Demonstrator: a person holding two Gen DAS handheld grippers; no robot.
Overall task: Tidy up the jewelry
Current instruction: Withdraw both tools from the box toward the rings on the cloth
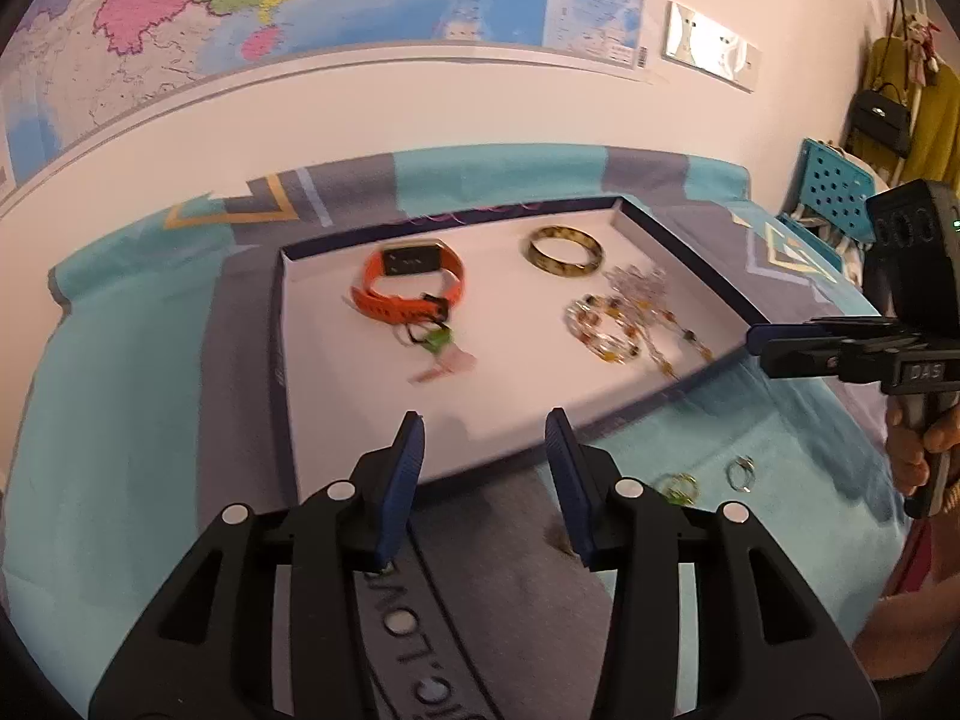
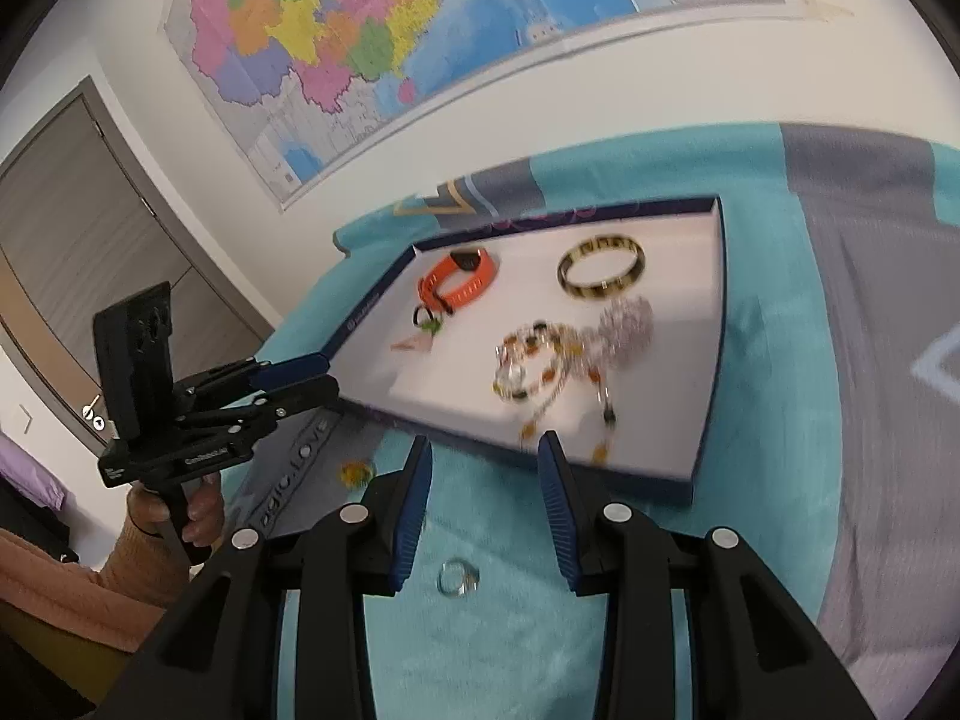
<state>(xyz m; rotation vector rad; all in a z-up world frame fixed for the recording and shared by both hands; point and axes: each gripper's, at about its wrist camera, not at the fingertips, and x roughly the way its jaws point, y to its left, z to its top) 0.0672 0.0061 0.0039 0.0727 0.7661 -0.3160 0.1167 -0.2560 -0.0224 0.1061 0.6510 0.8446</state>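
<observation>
Rings lie outside the tray, so we judge the silver one next, our spread right gripper needing to descend.

Legible lettering is limited. The grey band of the bedspread carries printed capitals reading "LOVE", preceded by partly hidden letters resembling "agic."; in the left wrist view the same print appears upside down as "IC.LOVE". The right gripper bears a small plate reading "DAS" on its body. The wall map has print too small to read. The tray's rim marking is illegible.
</observation>
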